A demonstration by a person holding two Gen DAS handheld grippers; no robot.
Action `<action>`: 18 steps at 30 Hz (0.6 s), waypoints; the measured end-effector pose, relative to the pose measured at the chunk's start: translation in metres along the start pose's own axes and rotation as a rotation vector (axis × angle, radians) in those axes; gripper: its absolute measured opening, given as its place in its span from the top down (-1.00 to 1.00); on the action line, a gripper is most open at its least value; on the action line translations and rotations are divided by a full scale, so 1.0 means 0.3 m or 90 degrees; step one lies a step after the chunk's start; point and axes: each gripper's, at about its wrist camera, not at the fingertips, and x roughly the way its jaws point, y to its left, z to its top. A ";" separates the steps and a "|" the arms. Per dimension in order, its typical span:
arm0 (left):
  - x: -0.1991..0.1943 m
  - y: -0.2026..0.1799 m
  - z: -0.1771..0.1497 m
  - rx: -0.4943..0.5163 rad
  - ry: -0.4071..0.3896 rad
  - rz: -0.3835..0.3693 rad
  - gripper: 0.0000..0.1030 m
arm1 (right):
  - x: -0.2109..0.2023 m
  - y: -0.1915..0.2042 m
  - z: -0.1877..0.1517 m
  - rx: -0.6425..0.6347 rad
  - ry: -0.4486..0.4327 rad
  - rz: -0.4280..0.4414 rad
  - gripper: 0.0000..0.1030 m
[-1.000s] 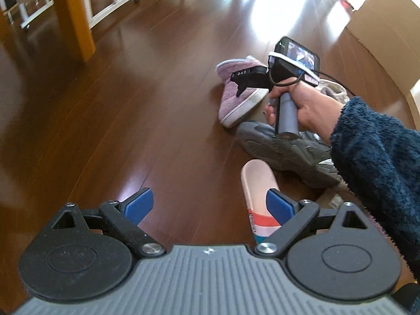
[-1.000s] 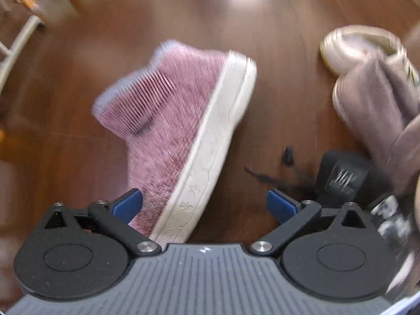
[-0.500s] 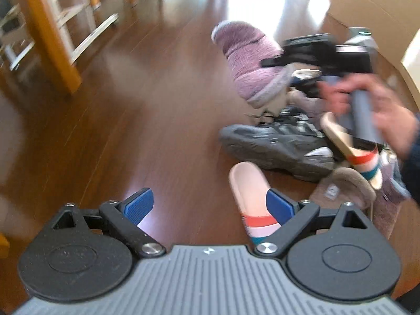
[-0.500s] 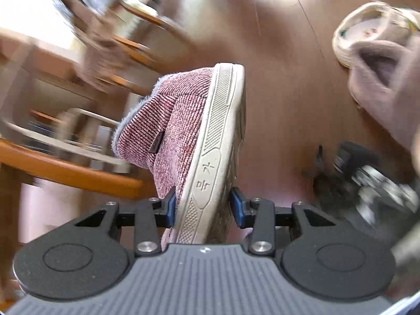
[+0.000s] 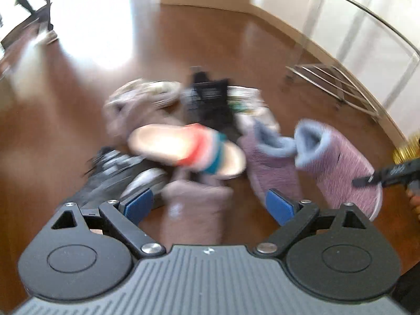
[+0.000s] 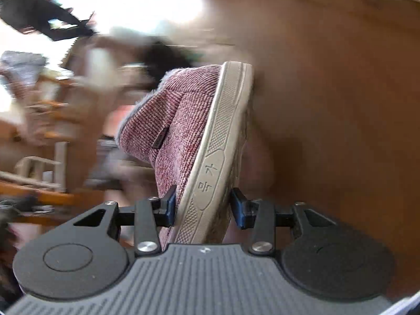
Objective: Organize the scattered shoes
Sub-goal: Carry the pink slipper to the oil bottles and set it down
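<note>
Pink knit slipper (image 6: 183,120), its pale sole moulded with Korean characters, is clamped in the right claw (image 6: 202,207) above the floor (image 6: 341,105). Left claw (image 5: 210,206) gapes over blurred shoes: striped slide (image 5: 183,149), grey sneaker (image 5: 118,176).

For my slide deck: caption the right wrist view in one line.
Right gripper shut on a pink slipper, sole facing the camera, above the wooden floor.

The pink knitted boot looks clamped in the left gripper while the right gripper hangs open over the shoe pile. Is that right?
The sides are swapped. The right wrist view shows the right gripper shut on the pink knitted boot; the left wrist view shows the left gripper open over the shoe pile.
</note>
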 end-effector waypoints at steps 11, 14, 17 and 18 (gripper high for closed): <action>0.298 -0.663 -0.021 0.229 0.017 -0.085 -0.83 | -0.216 -0.713 -0.190 0.040 -0.195 -0.119 -0.58; 0.376 -0.786 -0.068 0.244 0.049 -0.114 -0.84 | -0.296 -0.616 -0.292 -0.097 -0.257 -0.212 -0.93; 0.432 -0.846 -0.119 0.259 0.081 -0.106 -0.84 | -0.283 -0.484 -0.376 -0.256 -0.275 -0.273 -0.98; 0.443 -0.852 -0.130 0.260 0.089 -0.100 -0.84 | -0.252 -0.457 -0.383 -0.291 -0.269 -0.280 -0.98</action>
